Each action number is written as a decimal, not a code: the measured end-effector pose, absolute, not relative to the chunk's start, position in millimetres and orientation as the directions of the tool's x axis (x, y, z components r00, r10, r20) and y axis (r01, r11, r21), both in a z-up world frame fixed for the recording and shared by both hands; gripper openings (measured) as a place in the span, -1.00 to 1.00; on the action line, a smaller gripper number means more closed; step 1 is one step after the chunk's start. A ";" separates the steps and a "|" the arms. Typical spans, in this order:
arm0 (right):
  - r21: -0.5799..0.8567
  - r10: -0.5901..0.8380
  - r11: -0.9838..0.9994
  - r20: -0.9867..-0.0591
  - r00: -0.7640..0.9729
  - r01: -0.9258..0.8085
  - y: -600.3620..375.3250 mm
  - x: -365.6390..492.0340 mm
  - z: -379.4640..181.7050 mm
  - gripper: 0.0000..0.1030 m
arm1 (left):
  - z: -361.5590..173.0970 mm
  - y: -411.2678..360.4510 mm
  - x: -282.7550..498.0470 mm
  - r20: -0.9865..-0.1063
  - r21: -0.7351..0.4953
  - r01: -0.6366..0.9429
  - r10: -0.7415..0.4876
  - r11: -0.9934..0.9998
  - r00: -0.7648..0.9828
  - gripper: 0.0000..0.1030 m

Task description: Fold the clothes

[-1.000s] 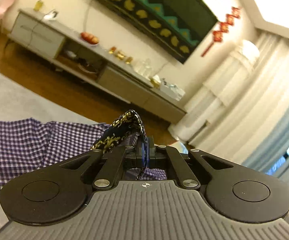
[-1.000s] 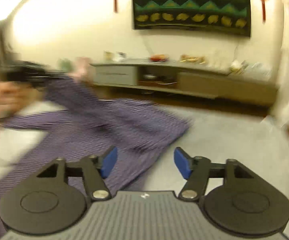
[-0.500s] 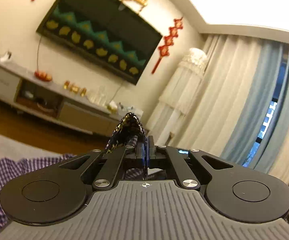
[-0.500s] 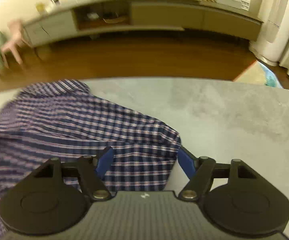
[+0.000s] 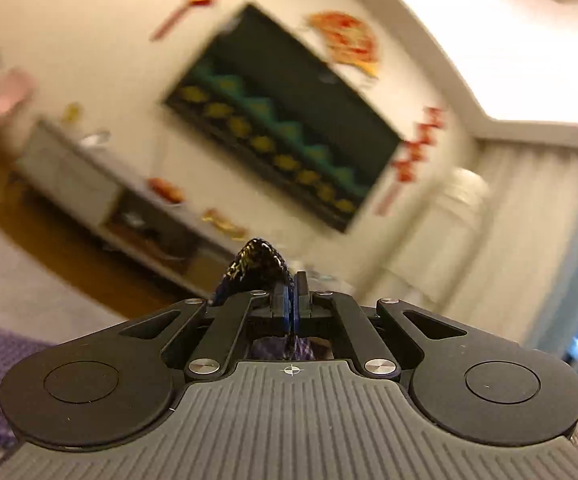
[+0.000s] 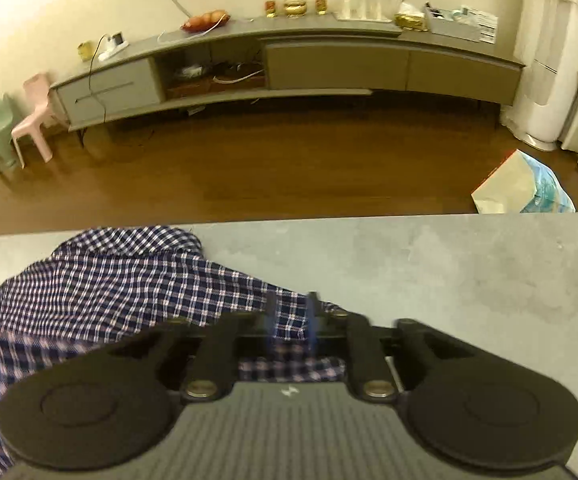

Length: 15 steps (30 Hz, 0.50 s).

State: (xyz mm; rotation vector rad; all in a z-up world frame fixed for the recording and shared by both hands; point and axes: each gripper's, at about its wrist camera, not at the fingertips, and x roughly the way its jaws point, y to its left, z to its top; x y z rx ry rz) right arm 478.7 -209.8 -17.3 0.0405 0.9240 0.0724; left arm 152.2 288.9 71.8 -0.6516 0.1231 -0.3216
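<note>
Swung since a second ago: right gripper (image 6: pixel 291 322) down from a level look across the room to a steep look at the worktop (image 6: pixel 449 272), now low over the near right corner of the checked shirt (image 6: pixel 109 280); left wrist view tilted and blurred, room skewed behind it. Jaws of the right gripper closing, with checked cloth between the blue pads (image 6: pixel 272 316); not yet clear whether they press on it. Left gripper (image 5: pixel 291 306) clamped tight on a dark, gold-patterned fold of cloth (image 5: pixel 257 262), seemingly a lined part of the same garment, held up clear of the worktop and pointing level at the far wall.

Shirt spread in soft heaps over the left half of the worktop, reaching its far edge and running off the left of the right wrist view; right half bare grey stone-look surface.

Handling, as a judgement: light, limp, not fragile, not slippery on the matte top but prone to sag, bunch and drag. Best taken at hems, corners or the collar, where doubled stitching gives the pads something firm; a pinch in mid-panel likely to gather only one layer and leave the fold crooked. With two corners held, worth keeping gentle tension so the panel hangs flat.

No brand, label or legible writing on shirt or either gripper; only a small cross mark (image 5: pixel 291 370) on the left body and a tiny logo (image 6: pixel 290 391) on the right, both unreadable. Red wall hangings (image 5: pixel 417 160) too blurred to read.
</note>
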 end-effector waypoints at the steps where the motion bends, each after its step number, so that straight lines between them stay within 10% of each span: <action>1: 0.048 0.070 0.997 -0.797 0.600 -0.053 -208.6 480.1 -17.3 0.21 | 68.3 294.7 153.6 -0.024 -0.633 0.226 -0.311 0.740 0.950 -1.00; 9: 0.150 0.131 0.989 -0.832 0.539 -0.010 -206.0 487.1 -33.9 0.21 | 64.1 307.2 152.4 -0.044 -0.652 0.157 -0.244 0.742 0.969 -1.00; 15: 0.172 0.159 0.985 -0.846 0.509 -0.023 -184.5 490.7 -70.7 -0.42 | 56.5 307.8 153.4 -0.089 -0.668 0.082 -0.188 0.740 0.978 -1.00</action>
